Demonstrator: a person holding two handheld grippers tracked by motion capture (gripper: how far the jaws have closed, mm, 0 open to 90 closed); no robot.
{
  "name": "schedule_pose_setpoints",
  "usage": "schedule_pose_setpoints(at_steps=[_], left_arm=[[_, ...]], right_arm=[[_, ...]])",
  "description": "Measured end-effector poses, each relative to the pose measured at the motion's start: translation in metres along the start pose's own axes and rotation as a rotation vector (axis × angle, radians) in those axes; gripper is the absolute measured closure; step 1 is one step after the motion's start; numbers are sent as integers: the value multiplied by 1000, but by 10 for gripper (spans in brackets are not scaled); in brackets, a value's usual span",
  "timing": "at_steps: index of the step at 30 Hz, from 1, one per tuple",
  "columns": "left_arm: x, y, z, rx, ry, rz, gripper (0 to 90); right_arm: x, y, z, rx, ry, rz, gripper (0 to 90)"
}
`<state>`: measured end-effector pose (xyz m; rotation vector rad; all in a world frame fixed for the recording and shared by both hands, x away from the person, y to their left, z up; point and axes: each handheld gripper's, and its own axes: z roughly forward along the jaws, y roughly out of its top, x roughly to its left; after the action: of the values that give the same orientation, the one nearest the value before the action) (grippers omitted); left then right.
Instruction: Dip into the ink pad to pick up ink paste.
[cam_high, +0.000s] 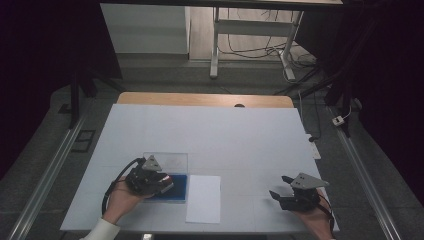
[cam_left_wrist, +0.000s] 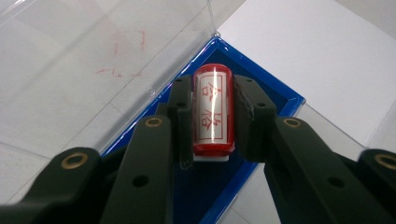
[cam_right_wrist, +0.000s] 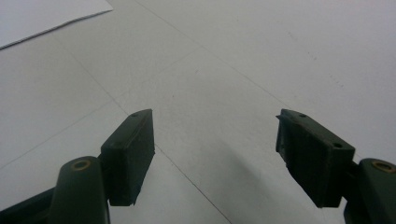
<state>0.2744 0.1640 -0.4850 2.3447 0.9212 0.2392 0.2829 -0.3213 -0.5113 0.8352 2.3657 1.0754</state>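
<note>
A red stamp (cam_left_wrist: 213, 112) with red characters on its white label sits between the jaws of my left gripper (cam_left_wrist: 212, 116), which is shut on it. Below the stamp lies a blue ink pad case (cam_left_wrist: 261, 95) with its clear lid (cam_left_wrist: 93, 60) folded open; red ink marks smear the lid. In the high view the left gripper (cam_high: 167, 183) hovers over the blue case (cam_high: 179, 189) near the table's front left. A white sheet of paper (cam_high: 204, 198) lies just right of the case. My right gripper (cam_high: 278, 192) rests open and empty at the front right, over bare table (cam_right_wrist: 224, 84).
The white table top (cam_high: 225, 135) has a wooden strip at its far edge. A corner of the paper (cam_right_wrist: 42, 16) shows in the right gripper view at top left. Beyond the table stand white desk legs (cam_high: 215, 50) and cables on the floor.
</note>
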Motion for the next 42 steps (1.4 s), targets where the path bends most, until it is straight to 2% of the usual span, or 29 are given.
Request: schedule_pose_setpoints(at_steps=[15, 18, 21, 42], left_arm=[[-2, 0, 1, 11, 10, -4, 708], [-4, 0, 4, 29, 20, 2, 709], [-7, -1, 5, 24, 37, 13, 711], [-8, -3, 7, 13, 45, 21, 712]], right_arm=[[0, 0, 0, 3, 3, -3, 277], [0, 0, 0, 4, 4, -7, 277], [1, 1, -1, 5, 1, -7, 277], [1, 1, -2, 1, -3, -9, 277]])
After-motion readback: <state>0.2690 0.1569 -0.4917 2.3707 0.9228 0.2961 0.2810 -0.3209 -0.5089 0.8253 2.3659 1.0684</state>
